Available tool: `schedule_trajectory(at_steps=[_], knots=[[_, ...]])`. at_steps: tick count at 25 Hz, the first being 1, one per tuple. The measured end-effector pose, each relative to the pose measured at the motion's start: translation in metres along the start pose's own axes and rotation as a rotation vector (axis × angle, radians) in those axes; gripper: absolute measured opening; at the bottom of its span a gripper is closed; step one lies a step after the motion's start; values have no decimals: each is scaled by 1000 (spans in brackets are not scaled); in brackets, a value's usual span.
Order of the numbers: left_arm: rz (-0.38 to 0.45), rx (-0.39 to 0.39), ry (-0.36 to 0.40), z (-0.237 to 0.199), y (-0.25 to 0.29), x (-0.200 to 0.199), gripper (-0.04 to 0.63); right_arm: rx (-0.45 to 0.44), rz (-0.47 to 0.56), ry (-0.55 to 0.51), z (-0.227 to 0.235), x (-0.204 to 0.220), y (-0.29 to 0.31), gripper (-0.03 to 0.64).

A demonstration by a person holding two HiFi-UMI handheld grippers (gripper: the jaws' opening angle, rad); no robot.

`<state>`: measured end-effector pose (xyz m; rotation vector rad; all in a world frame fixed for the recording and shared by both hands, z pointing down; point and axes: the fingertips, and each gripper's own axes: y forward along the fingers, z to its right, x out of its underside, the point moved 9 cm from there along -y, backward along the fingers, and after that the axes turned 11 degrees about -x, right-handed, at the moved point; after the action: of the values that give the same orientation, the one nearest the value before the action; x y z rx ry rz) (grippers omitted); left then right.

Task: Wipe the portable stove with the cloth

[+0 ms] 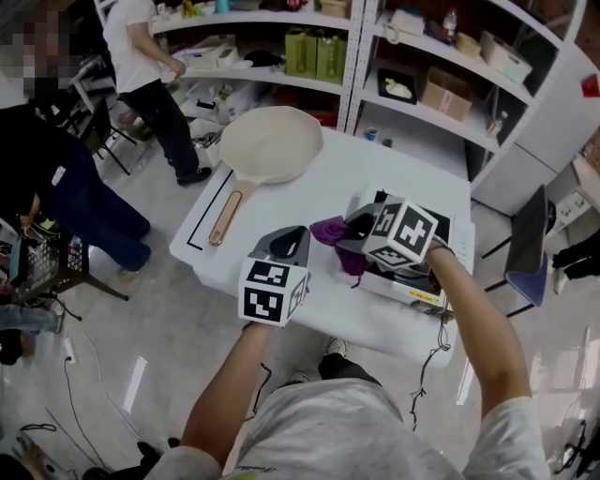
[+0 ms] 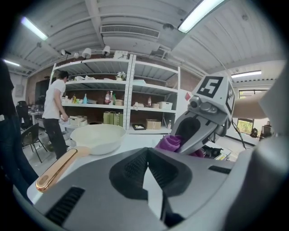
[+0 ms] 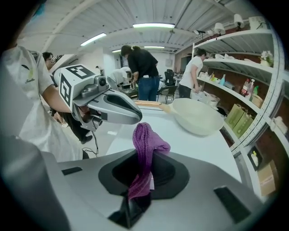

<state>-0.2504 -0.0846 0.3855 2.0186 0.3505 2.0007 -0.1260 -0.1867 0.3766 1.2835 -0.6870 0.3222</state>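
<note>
This looks like a lab or a workshop room, not a home. White metal shelves (image 1: 354,66) with cardboard boxes (image 1: 445,92) stand at 12 o'clock behind a white counter (image 1: 375,178). The ceiling (image 2: 135,18) is ribbed metal with tube lights (image 2: 198,13). Several people (image 1: 145,75) work at 10 o'clock, and cables (image 1: 66,366) lie on the glossy floor (image 1: 159,281) at 8 o'clock.

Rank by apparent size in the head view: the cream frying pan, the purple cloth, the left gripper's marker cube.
1. Cream frying pan, clearly largest.
2. Black-and-white marker cube on the left gripper, though nearest the camera.
3. Purple knitted cloth, partly hidden, so its place is unsure.
</note>
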Motion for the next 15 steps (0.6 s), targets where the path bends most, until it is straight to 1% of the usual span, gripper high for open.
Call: schedule_trajectory(at_steps=[7, 15], knots=[[-9, -6, -18, 6, 27, -6, 5, -19, -10, -9, 38, 10, -6, 64], [-27, 18, -18, 21, 59, -12, 3, -29, 1, -9, 70, 18, -12, 64]])
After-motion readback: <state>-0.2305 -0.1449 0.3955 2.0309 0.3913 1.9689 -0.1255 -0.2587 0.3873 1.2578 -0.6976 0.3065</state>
